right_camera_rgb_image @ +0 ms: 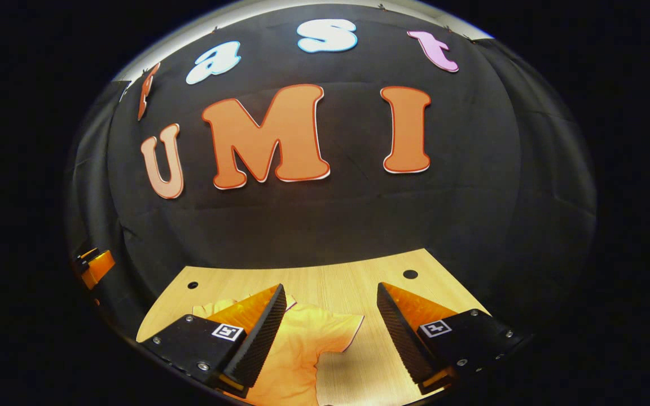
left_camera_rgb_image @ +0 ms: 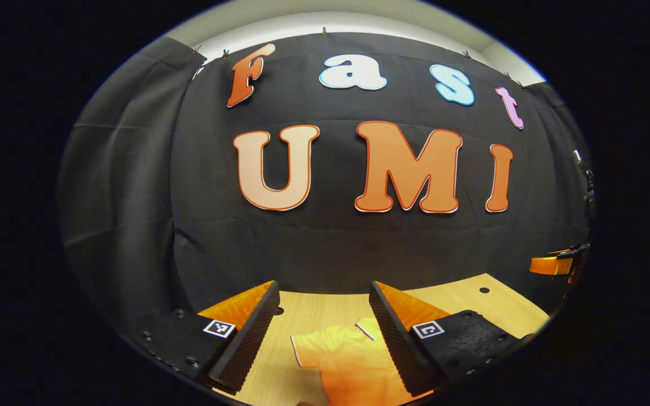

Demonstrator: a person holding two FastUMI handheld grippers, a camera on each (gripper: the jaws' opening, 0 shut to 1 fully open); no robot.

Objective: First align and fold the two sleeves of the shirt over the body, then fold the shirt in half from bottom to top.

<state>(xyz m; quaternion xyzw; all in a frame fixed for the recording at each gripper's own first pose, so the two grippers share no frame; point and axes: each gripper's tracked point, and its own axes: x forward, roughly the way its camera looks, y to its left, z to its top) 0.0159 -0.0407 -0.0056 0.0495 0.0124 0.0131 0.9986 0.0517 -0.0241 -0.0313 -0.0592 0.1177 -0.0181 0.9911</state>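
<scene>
Start of the sleeve fold. A yellow shirt lies flat on the wooden tabletop, toward its near edge, with both short sleeves spread outward and not yet folded over the body. In the left gripper view, the left gripper hangs above the cloth with its fingers spread wide and holding nothing; one sleeve shows between them, its pale-trimmed hem pointing toward the left side of the tabletop. In the right gripper view, the right gripper is likewise parted and empty above the other sleeve, whose hem points toward the right side of the tabletop. The far edge of the tabletop, with its small dark holes, lies bare beyond the shirt. Judged from this layout, the step in hand is the first grasp: each gripper should descend on its own sleeve near the hem, pinch only that layer, and carry it inward so that the two hems meet evenly over the body, without dragging the shirt or bunching it
</scene>
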